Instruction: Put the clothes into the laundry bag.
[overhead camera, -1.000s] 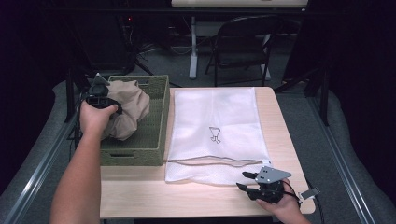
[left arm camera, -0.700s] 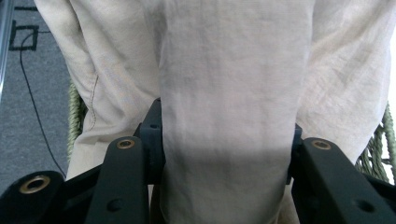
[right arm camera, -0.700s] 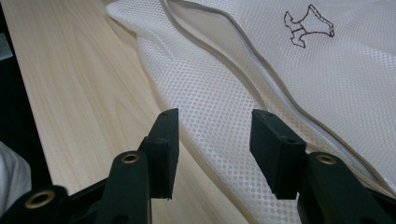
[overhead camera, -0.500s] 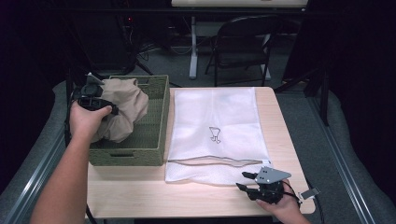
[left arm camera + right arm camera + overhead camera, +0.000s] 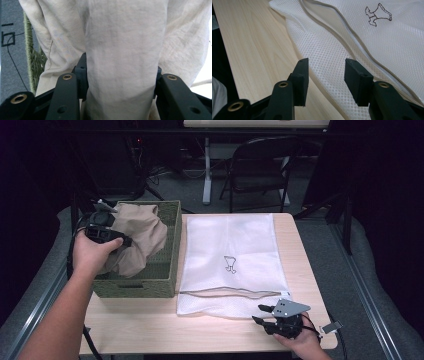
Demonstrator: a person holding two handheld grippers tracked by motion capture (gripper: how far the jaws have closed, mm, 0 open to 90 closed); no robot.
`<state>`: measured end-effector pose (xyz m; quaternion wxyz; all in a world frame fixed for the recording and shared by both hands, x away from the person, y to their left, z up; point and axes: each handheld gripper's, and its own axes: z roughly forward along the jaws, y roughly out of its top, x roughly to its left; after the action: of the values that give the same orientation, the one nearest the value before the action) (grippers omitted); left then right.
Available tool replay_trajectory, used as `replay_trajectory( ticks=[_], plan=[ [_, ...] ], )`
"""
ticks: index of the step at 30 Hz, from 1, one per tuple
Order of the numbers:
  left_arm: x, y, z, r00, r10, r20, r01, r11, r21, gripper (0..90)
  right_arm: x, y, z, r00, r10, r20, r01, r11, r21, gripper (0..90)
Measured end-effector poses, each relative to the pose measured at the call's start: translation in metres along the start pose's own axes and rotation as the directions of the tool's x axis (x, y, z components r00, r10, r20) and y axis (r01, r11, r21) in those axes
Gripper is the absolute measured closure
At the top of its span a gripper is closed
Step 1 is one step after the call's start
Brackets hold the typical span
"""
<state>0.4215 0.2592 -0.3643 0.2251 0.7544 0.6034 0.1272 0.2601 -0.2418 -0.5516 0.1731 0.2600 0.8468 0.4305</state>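
A beige cloth garment [image 5: 140,237] is lifted partly out of the green woven basket [image 5: 165,270] at the table's left. My left gripper [image 5: 122,241] is shut on it; in the left gripper view a thick fold of the garment [image 5: 120,62] is pinched between the jaws. A white mesh laundry bag [image 5: 232,260] with a small dog outline lies flat in the table's middle. My right gripper [image 5: 260,314] stands open at the bag's near right corner, its jaws just over the mesh edge [image 5: 324,62].
The wooden table [image 5: 150,330] has bare room along its near edge. A folding chair [image 5: 255,170] and a desk leg stand behind the table. Dark curtains surround the area.
My left gripper has pulled the garment up and toward the basket's left side. The right gripper has stayed in place.
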Motion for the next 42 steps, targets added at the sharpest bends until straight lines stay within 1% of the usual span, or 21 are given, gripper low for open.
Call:
replay_trajectory(
  ticks=[2, 3, 4, 6, 12, 14, 15, 16, 19, 27, 29, 30, 31, 32, 33, 34, 36, 37, 38, 41, 42],
  plan=[
    [-0.002, -0.001, -0.001, 1.0, 0.003, 0.002, -0.003, 1.0, -0.002, 53.5, 0.0, 0.0, 0.0, 1.0, -0.002, 0.002, 0.002, 1.0, 0.001, 54.3],
    [-0.003, -0.002, -0.002, 0.9998, 0.019, 0.007, -0.019, 0.9998, 0.003, 53.6, 0.0, 0.0, 0.001, 1.0, -0.007, 0.003, 0.007, 1.0, 0.006, 54.4],
    [-0.005, -0.003, -0.002, 0.9999, 0.013, 0.011, -0.013, 0.9999, -0.002, 53.5, 0.001, 0.0, 0.001, 1.0, -0.007, 0.007, 0.007, 1.0, 0.008, 54.4],
    [-0.006, -0.005, -0.004, 0.9995, 0.027, 0.017, -0.027, 0.9996, 0.0, 53.5, 0.001, 0.001, 0.0, 0.9999, -0.011, 0.011, 0.011, 1.0, 0.005, 54.5],
    [-0.009, -0.009, -0.009, 0.9989, 0.039, 0.025, -0.039, 0.9992, -0.005, 53.6, -0.001, 0.003, -0.002, 0.9998, -0.014, 0.014, 0.014, 1.0, -0.001, 55.2],
    [-0.011, -0.011, -0.013, 0.9984, 0.049, 0.029, -0.049, 0.9988, -0.01, 53.6, -0.003, 0.007, -0.005, 0.9992, -0.009, 0.04, 0.009, 1.0, -0.008, 57.0],
    [-0.011, -0.011, -0.013, 0.9984, 0.049, 0.029, -0.049, 0.9988, -0.01, 53.6, -0.003, 0.007, -0.005, 0.9992, -0.009, 0.04, 0.009, 1.0, -0.008, 57.0],
    [-0.013, -0.013, -0.015, 0.9981, 0.053, 0.032, -0.052, 0.9986, -0.011, 53.6, -0.004, 0.01, -0.007, 0.9978, 0.003, 0.066, -0.002, 1.0, -0.009, 57.2],
    [-0.015, -0.014, -0.017, 0.9973, 0.065, 0.034, -0.064, 0.9978, -0.013, 53.6, -0.005, 0.014, -0.008, 0.9974, 0.007, 0.071, -0.006, 1.0, -0.008, 57.4],
    [-0.031, -0.019, -0.022, 0.9913, 0.119, 0.055, -0.119, 0.9928, -0.011, 53.6, -0.012, 0.031, -0.006, 0.9988, -0.025, 0.043, 0.024, 1.0, 0.019, 53.2],
    [-0.036, -0.02, -0.023, 0.9899, 0.126, 0.064, -0.126, 0.992, -0.013, 53.6, -0.015, 0.038, -0.003, 0.9974, -0.05, 0.052, 0.048, 0.998, 0.033, 51.8],
    [-0.038, -0.021, -0.024, 0.9878, 0.141, 0.067, -0.14, 0.9901, -0.012, 53.6, -0.016, 0.04, -0.003, 0.9976, -0.047, 0.05, 0.045, 0.998, 0.033, 51.5],
    [-0.041, -0.022, -0.024, 0.9875, 0.141, 0.07, -0.14, 0.99, -0.016, 53.6, -0.018, 0.043, -0.001, 0.9974, -0.047, 0.054, 0.046, 0.999, 0.03, 51.6],
    [-0.044, -0.023, -0.026, 0.9853, 0.152, 0.078, -0.151, 0.9884, -0.02, 53.6, -0.02, 0.048, 0.001, 0.9967, -0.052, 0.062, 0.05, 0.998, 0.029, 53.2],
    [-0.044, -0.023, -0.026, 0.9853, 0.152, 0.078, -0.151, 0.9884, -0.02, 53.6, -0.021, 0.05, 0.002, 0.9971, -0.05, 0.057, 0.049, 0.998, 0.033, 54.4],
    [-0.049, -0.024, -0.028, 0.9824, 0.167, 0.083, -0.166, 0.9858, -0.023, 53.6, -0.023, 0.053, 0.003, 0.9973, -0.048, 0.056, 0.046, 0.998, 0.046, 56.1],
    [-0.052, -0.025, -0.03, 0.9795, 0.181, 0.089, -0.179, 0.9835, -0.026, 53.6, -0.025, 0.057, 0.006, 0.9944, -0.068, 0.081, 0.063, 0.996, 0.066, 60.3],
    [-0.052, -0.025, -0.03, 0.9795, 0.181, 0.089, -0.179, 0.9835, -0.026, 53.6, -0.025, 0.057, 0.006, 0.9944, -0.068, 0.081, 0.063, 0.996, 0.066, 60.3],
    [-0.055, -0.026, -0.031, 0.9768, 0.192, 0.094, -0.191, 0.9813, -0.027, 53.6, -0.027, 0.061, 0.011, 0.9932, -0.078, 0.086, 0.071, 0.994, 0.08, 62.6],
    [-0.057, -0.027, -0.032, 0.9751, 0.199, 0.097, -0.198, 0.98, -0.021, 53.7, -0.029, 0.063, 0.015, 0.9927, -0.082, 0.088, 0.075, 0.994, 0.084, 62.7],
    [-0.06, -0.029, -0.032, 0.9744, 0.201, 0.1, -0.2, 0.9795, -0.028, 53.7, -0.031, 0.065, 0.02, 0.9916, -0.097, 0.086, 0.088, 0.991, 0.097, 62.5]
  ],
)
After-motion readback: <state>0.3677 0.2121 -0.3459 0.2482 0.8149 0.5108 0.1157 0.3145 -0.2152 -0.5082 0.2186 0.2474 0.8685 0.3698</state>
